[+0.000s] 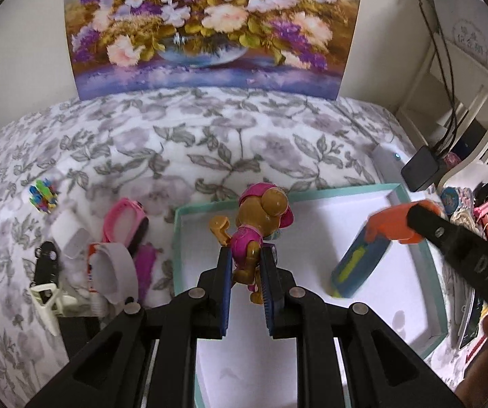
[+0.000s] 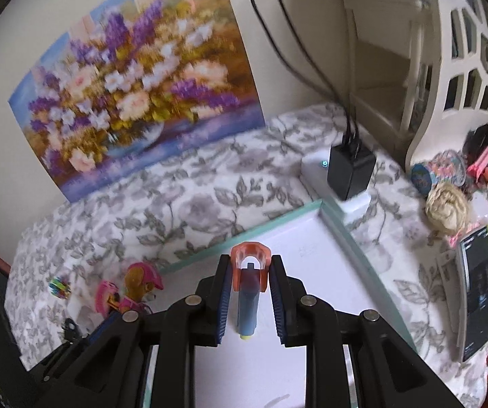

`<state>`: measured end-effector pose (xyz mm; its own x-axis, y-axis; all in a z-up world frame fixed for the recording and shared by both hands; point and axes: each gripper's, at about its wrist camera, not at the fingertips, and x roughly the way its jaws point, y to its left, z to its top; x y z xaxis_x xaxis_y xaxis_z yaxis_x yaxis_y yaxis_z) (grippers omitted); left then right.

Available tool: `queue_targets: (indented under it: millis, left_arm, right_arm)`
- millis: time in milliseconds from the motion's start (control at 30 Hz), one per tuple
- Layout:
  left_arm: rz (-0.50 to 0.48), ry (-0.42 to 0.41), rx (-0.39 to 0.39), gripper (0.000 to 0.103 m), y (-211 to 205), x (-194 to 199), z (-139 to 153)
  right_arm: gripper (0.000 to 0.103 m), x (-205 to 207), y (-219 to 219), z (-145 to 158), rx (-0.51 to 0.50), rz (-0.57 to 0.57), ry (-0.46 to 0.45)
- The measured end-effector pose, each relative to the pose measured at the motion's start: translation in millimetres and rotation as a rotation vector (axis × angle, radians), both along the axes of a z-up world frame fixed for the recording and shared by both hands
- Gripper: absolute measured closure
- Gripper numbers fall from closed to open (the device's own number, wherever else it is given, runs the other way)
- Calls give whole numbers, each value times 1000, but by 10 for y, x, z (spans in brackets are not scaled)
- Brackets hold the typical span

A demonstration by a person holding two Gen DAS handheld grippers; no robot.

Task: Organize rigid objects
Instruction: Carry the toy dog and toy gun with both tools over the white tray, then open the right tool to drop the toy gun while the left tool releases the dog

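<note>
A glossy plastic toy pup figure (image 1: 261,224) in pink and tan sits between ribbed blue pads (image 1: 225,292) of a matt black plastic hand-held gripper (image 1: 247,255) with bright metal pins. A translucent orange plastic cap (image 2: 250,261) tops a blue marker-like item. The shallow box (image 1: 424,258) looks like smooth white card; the floral cover (image 1: 176,136) is soft cloth.

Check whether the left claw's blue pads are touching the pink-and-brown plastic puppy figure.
Touching. The left wrist view shows both blue pads pressed against the pink-and-brown plastic puppy figure, no gap either side, above the white teal-rimmed box.
</note>
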<state>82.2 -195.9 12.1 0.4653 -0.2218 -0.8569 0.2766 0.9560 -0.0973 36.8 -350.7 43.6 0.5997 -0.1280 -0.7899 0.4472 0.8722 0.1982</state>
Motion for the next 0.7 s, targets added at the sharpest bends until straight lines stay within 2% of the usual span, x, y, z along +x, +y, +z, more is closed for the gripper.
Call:
queue_targets:
  millis: [267, 567, 700]
  left_arm:
    - [-6, 46, 6, 86, -25, 32, -207]
    - [-28, 54, 42, 86, -121, 52, -353]
    - [-49, 34, 70, 86, -168, 37, -356]
  right_arm:
    - [79, 73, -17, -422, -5, -9, 119]
    - [79, 67, 77, -483, -59, 12, 143]
    - [79, 43, 47, -557, -33, 1, 177]
